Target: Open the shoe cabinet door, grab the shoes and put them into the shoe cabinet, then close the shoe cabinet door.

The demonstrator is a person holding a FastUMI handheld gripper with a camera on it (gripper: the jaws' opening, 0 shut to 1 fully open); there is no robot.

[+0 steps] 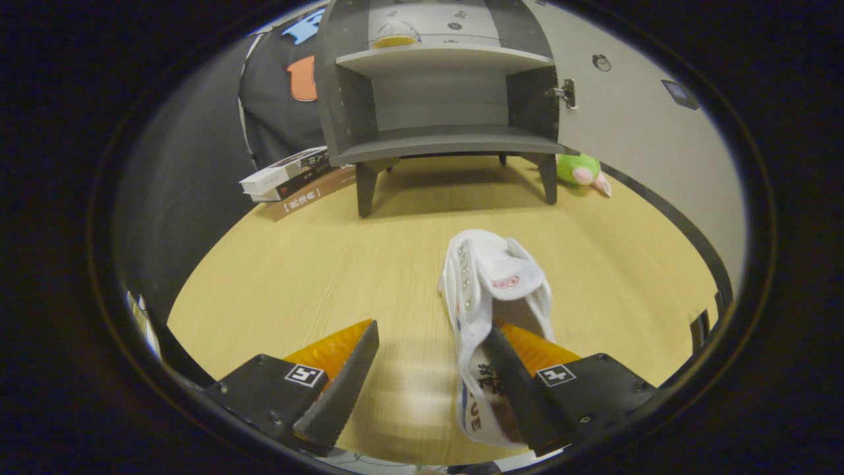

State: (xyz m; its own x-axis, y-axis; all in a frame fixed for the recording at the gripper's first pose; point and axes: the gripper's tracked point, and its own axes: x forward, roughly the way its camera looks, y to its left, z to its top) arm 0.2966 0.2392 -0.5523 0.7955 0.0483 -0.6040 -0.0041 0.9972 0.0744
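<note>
**Spotter:** Your gripper has its fingers spread wide, clamped on nothing. One finger lies over the heel end of the shoe; the other is well clear at nine o'clock from it, with bare table between.

**Operator:** So the shoe isn't between them?

**Spotter:** No. It sits under that one finger and runs on toward twelve o'clock, toe pointing at the cabinet. I'd say you are off-centre, and the wide spread is there to let you straddle it, so slide toward three o'clock first.

**Operator:** And the cabinet?

**Spotter:** Straight beyond the shoe, at twelve. Its door is swung out to two o'clock, so the shelves stand open for loading. Books lie at its ten-o'clock foot, a green toy at its other foot; your straight line in looks free.
</note>
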